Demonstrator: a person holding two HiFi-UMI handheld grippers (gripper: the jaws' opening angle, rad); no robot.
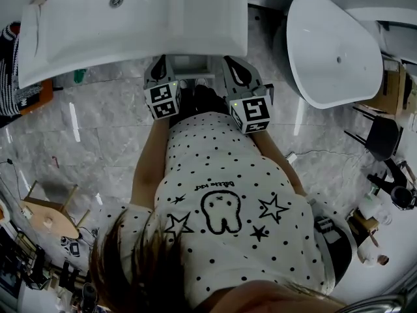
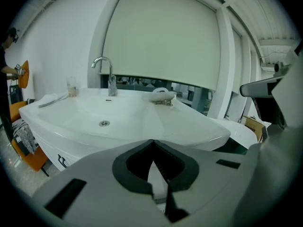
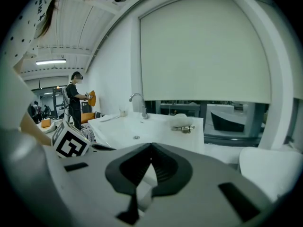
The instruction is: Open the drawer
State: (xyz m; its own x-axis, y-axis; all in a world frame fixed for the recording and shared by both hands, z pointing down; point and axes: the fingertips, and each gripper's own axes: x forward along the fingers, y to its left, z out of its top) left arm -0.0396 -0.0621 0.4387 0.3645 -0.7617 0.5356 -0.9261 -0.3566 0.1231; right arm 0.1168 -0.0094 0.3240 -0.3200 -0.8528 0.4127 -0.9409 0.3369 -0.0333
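Two empty tongs, pressed together: left tongs (image 2: 152, 142) and right tongs (image 3: 151, 147) level before the sink (image 1: 130, 44); drawer judged beneath its rim, unseen, equally near.

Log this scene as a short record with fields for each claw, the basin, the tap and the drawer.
left claw: shut, holding nothing, facing the washbasin
right claw: shut, holding nothing, beside the left claw
washbasin: white, directly ahead of both claws
tap: upright at the washbasin's back edge
drawer: not shown in any view
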